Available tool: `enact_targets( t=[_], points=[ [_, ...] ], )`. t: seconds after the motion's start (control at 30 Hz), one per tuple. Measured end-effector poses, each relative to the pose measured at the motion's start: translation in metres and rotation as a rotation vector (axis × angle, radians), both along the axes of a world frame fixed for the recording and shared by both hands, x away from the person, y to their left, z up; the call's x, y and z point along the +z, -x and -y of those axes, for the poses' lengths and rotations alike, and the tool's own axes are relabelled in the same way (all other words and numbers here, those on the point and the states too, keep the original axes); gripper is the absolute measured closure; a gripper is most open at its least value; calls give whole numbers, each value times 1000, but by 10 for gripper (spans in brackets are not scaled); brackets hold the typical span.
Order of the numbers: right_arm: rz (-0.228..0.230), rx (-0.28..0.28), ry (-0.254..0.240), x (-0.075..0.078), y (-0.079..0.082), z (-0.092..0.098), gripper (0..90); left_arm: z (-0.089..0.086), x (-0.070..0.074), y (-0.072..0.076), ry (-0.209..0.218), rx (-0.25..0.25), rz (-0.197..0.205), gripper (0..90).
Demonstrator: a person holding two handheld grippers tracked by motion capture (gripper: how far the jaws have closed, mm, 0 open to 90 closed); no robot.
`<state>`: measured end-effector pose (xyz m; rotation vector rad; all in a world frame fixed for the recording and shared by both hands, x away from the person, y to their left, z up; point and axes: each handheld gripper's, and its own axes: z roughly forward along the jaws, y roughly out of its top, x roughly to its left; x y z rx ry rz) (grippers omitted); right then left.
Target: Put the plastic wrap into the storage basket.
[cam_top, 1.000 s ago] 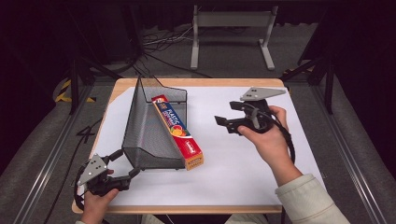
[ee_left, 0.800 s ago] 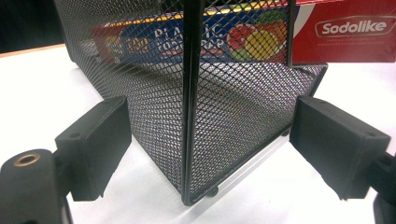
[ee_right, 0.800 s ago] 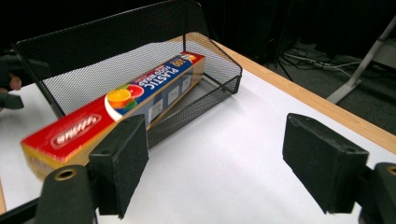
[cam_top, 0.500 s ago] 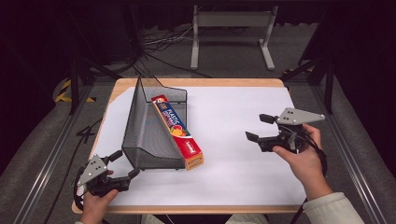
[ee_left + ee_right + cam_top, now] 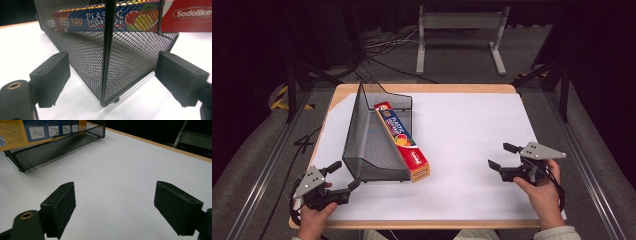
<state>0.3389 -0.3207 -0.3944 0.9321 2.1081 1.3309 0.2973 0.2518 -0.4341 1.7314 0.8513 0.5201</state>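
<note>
Plastic-wrap carton, a long red, blue and yellow cardboard box, lies slanted in the black wire-mesh file tray, its near end sticking out past the tray's low front edge and its far end up against the back wall.

From the jaws outward: the left gripper stands wide open with nothing pressed between its pads. In the left gripper view the tray's near upright corner sits right between the two black jaws, close in, with the carton showing through the mesh behind it. The right gripper is also wide and empty; its jaws have just been opening, and only bare white table sheet lies between them. The tray and carton sit well off to that gripper's left, apart from it.

Risks, as I judge them: if the left jaws close on the corner post off-centre, the light mesh tray could twist or skid on the smooth sheet instead of being gripped. The carton rests loose and tilted, so a tug or lift of the tray could let it slide out at the open end. The right gripper, coming in low across the table, could nudge the protruding carton end sideways.
</note>
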Motion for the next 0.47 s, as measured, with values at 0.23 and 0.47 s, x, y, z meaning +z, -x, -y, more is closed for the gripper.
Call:
enact_targets(
  t=[0.23, 0.47],
  points=[
    [-28, -21, -17, -18, 6, 12, 176, 0, -1, 1, -17, -9, 14, 134],
    [-45, -69, -30, -30, 7, 22, 132, 2, -1, -1, -16, -9, 9, 134]
  ],
)
